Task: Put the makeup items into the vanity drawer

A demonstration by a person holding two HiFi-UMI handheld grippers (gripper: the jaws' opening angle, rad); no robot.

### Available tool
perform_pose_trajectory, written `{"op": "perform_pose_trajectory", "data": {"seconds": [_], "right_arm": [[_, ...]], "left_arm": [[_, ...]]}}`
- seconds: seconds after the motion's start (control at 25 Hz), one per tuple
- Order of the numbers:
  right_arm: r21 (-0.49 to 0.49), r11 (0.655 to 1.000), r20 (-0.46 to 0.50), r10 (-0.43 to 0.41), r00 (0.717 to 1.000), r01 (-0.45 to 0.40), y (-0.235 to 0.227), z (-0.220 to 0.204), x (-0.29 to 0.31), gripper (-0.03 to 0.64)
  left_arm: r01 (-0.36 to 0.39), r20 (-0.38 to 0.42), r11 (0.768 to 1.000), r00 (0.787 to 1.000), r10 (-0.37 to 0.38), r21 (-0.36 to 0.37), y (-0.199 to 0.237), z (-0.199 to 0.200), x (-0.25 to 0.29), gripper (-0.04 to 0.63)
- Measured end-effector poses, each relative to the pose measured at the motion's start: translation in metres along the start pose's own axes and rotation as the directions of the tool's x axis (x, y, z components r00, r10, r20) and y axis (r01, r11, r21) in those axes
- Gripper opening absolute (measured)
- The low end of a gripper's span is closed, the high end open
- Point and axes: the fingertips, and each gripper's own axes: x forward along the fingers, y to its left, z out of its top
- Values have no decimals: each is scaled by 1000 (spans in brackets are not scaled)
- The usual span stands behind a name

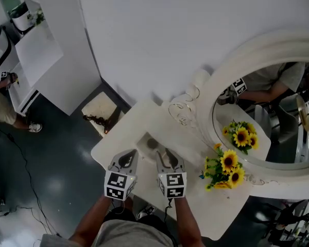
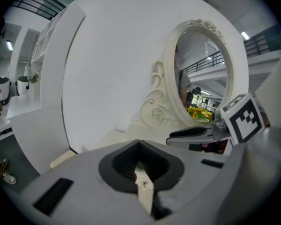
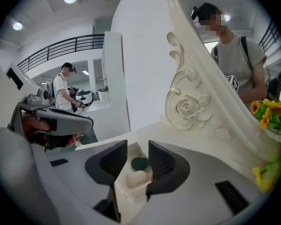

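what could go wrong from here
The right gripper, jaws open, hangs over the open drawer. If it lowers, it might bump the rim or disturb the beige sponge and dark green pad inside. The sunflowers stand close beside it and could be knocked if it swings that way.

The tabletop [image 1: 144, 120] and the scroll-patterned mirror frame [image 1: 232, 60] are cream-white, and the sunflowers [image 1: 227, 168] are yellow with dark centres and green leaves. The left gripper [image 1: 125, 159] and right gripper [image 1: 168, 158] are grey with black pads and black-and-white square markers. The pale drawer [image 3: 125, 198] shows a dark green round item [image 3: 140, 163] and a beige rounded item [image 3: 136, 177].
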Motion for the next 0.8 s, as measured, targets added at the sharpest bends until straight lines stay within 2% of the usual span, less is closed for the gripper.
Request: {"op": "perform_pose_trajectory", "data": {"seconds": [0.2, 0.44, 0.6, 0.8], "right_arm": [[20, 997, 82, -80, 993, 79, -27, 20, -54, 146], [44, 980, 164, -201, 966, 196, -69, 29, -136, 137], [72, 955, 206, -296, 933, 287, -100, 24, -191, 126], [122, 905, 246, -425, 871, 407, -133, 12, -265, 105]], "left_arm": [[57, 53, 997, 997, -60, 58, -44, 30, -6, 0], [137, 107, 981, 983, -152, 136, -115, 62, -15, 0], [203, 122, 962, 966, -227, 182, -167, 72, -17, 0], [296, 121, 924, 936, -331, 241, -235, 80, -21, 0]]}}
